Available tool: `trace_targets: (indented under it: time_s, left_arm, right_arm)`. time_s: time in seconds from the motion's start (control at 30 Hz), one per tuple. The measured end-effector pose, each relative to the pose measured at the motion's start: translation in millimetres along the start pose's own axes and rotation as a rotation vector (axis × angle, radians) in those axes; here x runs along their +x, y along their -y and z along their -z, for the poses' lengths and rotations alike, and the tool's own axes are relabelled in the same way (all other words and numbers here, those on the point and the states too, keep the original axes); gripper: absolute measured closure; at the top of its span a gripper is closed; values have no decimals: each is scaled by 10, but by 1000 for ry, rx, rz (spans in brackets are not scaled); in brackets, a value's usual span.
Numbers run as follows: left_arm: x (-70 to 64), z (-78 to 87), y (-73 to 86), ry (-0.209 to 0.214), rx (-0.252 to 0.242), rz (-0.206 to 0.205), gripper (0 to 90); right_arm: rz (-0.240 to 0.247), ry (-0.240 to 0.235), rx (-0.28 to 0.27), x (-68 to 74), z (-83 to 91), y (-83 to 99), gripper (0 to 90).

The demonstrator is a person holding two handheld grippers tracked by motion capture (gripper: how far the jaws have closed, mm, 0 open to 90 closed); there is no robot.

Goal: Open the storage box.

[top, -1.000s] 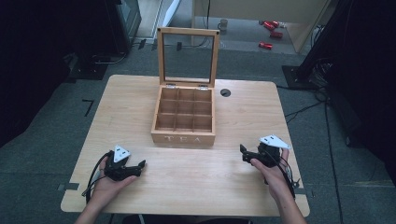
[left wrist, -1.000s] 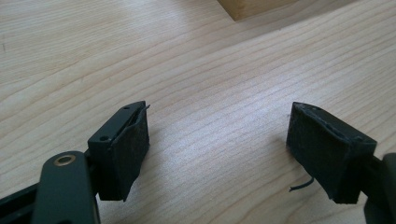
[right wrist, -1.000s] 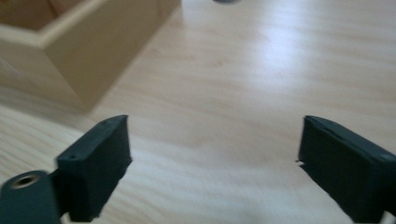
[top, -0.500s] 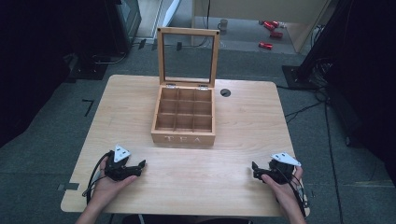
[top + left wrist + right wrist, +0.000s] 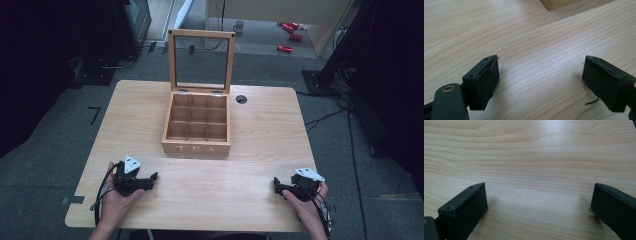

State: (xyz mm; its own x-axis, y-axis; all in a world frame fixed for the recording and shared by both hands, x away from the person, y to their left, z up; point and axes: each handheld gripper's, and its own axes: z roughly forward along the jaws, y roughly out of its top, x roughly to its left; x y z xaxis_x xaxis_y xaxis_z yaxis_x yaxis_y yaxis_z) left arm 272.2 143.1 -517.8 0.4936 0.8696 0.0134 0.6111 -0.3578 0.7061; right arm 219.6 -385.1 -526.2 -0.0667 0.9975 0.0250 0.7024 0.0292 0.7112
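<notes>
The right gripper [image 5: 280, 186] has come back to the table [image 5: 260, 145] edge at 5 o'clock, jaws wide, empty. The left gripper [image 5: 150, 179] rests at 7 o'clock, also wide, empty. The tea box [image 5: 197, 146] stands open at centre, compartments apparently empty; work seems not started.

high view soft, slightly blurred; table [image 5: 260, 150] evenly lit, surrounding floor [image 5: 60, 145] dim, corners near black. claw views sharp on wood grain, pale glare patch mid-frame, soft shadows beside each jaw.

Pale wood-grain table [image 5: 260, 150], tan wooden tea box [image 5: 197, 125], black hand-held grippers [image 5: 145, 181]
</notes>
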Motion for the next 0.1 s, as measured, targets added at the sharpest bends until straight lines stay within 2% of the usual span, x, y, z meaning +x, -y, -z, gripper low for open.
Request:
trace_targets:
  time_s: [0.1]
  left_arm:
    - [-2,-1,-1,-1,0,2,144]
  right_arm:
    - [1,-1,1,-1,-2,-1,0]
